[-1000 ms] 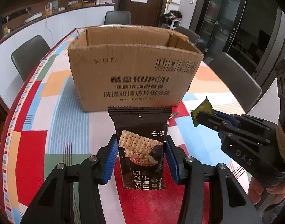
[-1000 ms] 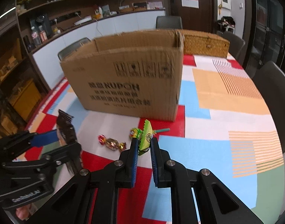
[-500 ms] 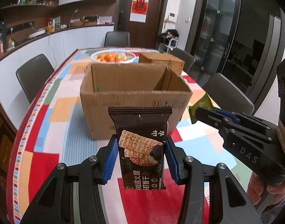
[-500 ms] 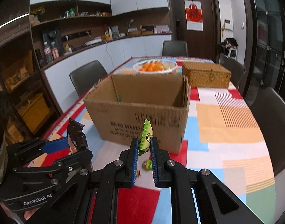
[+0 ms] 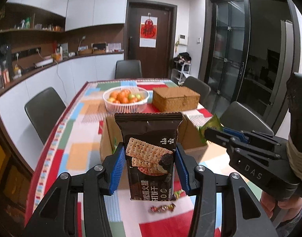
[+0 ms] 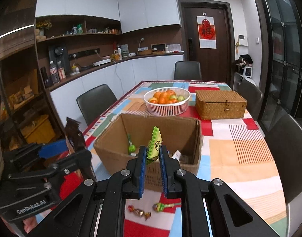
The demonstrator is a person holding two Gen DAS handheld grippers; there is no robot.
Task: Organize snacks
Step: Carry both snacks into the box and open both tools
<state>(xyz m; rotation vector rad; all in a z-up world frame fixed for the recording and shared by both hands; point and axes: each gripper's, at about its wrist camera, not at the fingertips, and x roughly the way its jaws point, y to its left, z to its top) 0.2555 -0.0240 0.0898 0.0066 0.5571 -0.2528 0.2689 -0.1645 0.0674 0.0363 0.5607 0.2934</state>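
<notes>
— Where are we?

— Both loads are up over the desk (image 6: 239, 138). My left claw (image 5: 150, 165) is clamped on the cracker pack (image 5: 150, 156), my right claw (image 6: 152, 158) pinched shut on the green sachet (image 6: 155, 145), both short of the box (image 6: 151, 136).

— Next?

— I'd carry them forward past the near wall and let go inside. Two candies (image 6: 139, 211) wait below on the desk.

Home dining room, shown by a cloth-covered dining table (image 6: 249, 158), chairs (image 6: 95, 100), fruit basket (image 6: 166, 106), wall cabinets (image 6: 111, 7).
</notes>
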